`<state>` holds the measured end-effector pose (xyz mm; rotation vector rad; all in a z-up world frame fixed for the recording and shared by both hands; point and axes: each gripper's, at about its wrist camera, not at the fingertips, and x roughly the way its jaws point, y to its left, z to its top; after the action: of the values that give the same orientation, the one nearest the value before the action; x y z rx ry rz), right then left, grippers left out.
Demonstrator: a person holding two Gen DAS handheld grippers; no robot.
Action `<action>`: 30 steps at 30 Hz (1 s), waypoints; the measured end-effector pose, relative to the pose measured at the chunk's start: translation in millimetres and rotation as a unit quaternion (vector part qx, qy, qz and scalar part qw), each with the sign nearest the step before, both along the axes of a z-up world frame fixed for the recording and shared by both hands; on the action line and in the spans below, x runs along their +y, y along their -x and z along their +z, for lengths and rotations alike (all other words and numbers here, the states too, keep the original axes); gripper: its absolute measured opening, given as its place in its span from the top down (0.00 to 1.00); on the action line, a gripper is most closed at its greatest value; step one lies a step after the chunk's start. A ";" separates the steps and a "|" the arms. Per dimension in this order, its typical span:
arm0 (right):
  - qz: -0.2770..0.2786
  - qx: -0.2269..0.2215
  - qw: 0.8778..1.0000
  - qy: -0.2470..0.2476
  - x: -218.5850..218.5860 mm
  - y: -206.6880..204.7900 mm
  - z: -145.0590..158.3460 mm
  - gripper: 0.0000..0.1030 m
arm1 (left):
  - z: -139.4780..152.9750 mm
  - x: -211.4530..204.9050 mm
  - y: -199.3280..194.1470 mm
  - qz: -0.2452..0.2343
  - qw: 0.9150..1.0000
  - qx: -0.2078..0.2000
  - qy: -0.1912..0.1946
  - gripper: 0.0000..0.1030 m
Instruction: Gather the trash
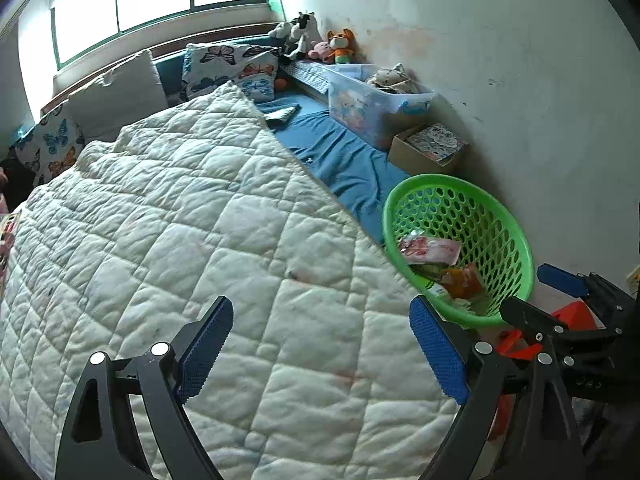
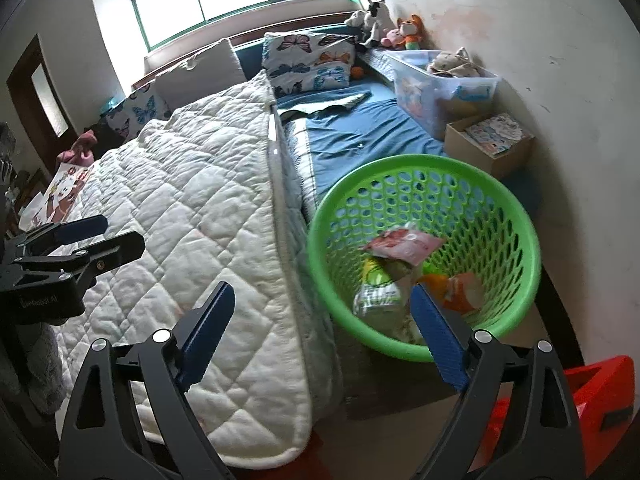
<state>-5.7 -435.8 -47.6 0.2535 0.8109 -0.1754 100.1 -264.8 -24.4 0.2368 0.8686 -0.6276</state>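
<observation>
Lying crumpled in the green basket (image 2: 520, 216): pink, green, orange wrappers (image 2: 400, 244).

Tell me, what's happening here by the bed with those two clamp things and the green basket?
A person is tidying trash off a bed, holding a two-finger gripper in each hand. The green basket sits at the foot of the blue sheet and already holds several wrappers. Both the left gripper and the right gripper are open and empty, held above the white quilt next to the basket. No more trash is plainly visible on the quilt.
</observation>
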 end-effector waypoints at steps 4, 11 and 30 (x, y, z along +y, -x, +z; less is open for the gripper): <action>0.006 -0.003 1.000 0.002 12.2 0.8 0.5 0.13 | 2.5 13.9 5.3 0.011 1.000 -0.020 -0.004 0.08; 0.016 -0.009 1.000 0.015 32.0 2.1 4.4 0.12 | 11.4 43.2 9.1 0.032 0.999 -0.029 0.009 0.08; 0.038 -0.015 0.999 0.035 74.3 -1.5 5.1 0.09 | 9.0 113.2 8.7 0.117 0.992 -0.046 0.007 0.07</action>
<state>-4.2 -361.5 -42.5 0.1596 0.7825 -0.1283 91.4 -151.6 -15.4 0.1466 0.7887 -0.4007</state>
